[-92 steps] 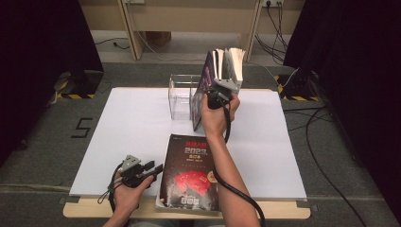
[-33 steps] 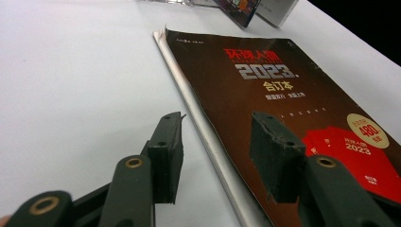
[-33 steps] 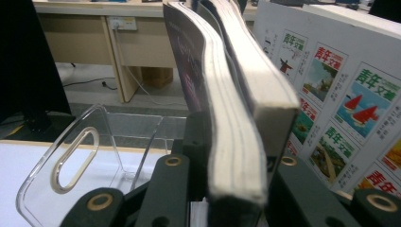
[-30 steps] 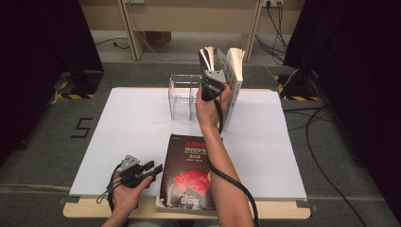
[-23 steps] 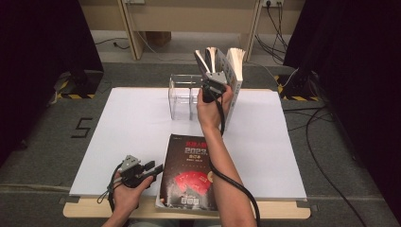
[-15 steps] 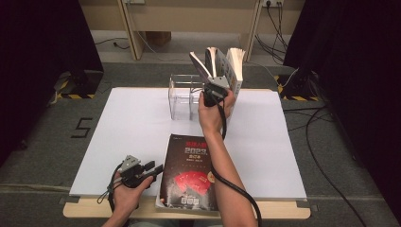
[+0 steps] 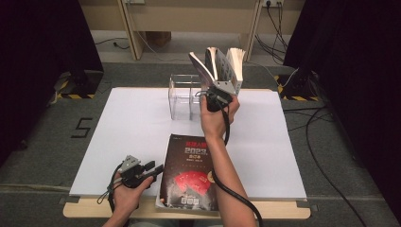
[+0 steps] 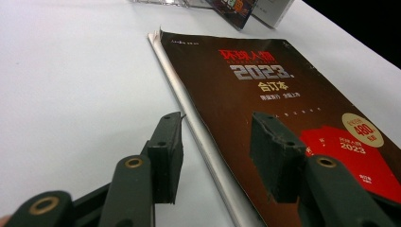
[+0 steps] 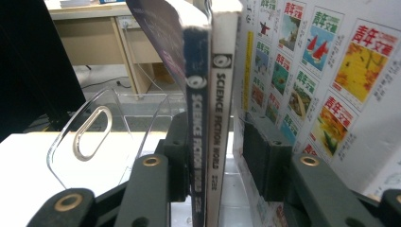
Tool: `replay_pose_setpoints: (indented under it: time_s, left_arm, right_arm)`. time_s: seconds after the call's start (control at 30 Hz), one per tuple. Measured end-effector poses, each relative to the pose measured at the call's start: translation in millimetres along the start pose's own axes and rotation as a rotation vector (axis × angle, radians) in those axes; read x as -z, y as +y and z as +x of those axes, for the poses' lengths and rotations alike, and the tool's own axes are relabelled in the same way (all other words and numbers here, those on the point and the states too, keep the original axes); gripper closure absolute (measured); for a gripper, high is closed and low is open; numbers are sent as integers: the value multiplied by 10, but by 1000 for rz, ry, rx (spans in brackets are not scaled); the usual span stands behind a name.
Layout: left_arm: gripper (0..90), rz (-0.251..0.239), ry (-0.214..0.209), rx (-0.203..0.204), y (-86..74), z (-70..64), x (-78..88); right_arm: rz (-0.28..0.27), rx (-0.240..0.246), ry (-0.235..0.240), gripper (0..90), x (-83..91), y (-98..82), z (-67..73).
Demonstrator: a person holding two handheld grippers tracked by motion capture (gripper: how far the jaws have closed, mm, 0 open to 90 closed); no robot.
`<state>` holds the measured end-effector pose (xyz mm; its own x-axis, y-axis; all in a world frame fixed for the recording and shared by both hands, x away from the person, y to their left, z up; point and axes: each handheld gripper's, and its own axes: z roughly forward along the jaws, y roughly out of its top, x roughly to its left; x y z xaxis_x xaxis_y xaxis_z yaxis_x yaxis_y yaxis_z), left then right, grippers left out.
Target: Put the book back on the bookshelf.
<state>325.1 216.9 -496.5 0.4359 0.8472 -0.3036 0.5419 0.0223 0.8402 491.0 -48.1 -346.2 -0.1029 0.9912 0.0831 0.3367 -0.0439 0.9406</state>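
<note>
Two "Science Fiction World" magazines (image 9: 208,94) stand spine-out beside a larger magazine (image 9: 331,85) against a clear acrylic rack (image 7: 182,94). My right gripper (image 7: 220,84) has both spines between its jaws; the jaws have just been opening, and a gap shows at the right pad (image 9: 257,156). The front cover (image 7: 201,66) of the dark one flops left. A dark "2023" magazine (image 7: 191,172) lies flat at the table's front. My left gripper (image 8: 220,156) stands open astride its spine edge, low over the table.
White sheet (image 7: 118,132) covers the table, whose wooden front edge (image 7: 283,208) is near me. The rack's clear divider with a slot (image 9: 85,137) stands left of the magazines. Desk legs, cables and dark curtains lie beyond the table.
The right gripper's jaws have widened around the upright magazines and the hand has drawn slightly back. The dark magazine's cover has fallen further left. The left gripper has not moved.
</note>
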Motion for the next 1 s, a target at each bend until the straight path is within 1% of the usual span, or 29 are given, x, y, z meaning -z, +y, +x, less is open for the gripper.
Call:
replay_pose_setpoints:
  time_s: [0.23,0.43,0.57,0.63,0.77,1.0]
  left_arm:
    - [542,0,-1,-1,0,-3,-1]
    - [542,0,-1,-5,2,-7,2]
    - [541,1,-1,-4,1,-8,-1]
    - [541,2,-1,-6,1,-9,-2]
    - [542,1,-2,-7,1,-12,-2]
    - [542,1,-2,-8,0,-13,-2]
  right_arm:
    - [-6,-9,21,617,54,-22,-24]
    - [-12,-6,34,602,84,-28,-28]
    - [-18,-5,31,600,107,-10,-28]
    - [-20,-13,39,593,119,3,-27]
    - [-30,-12,41,584,134,11,-18]
    - [-24,-14,43,579,132,11,-18]
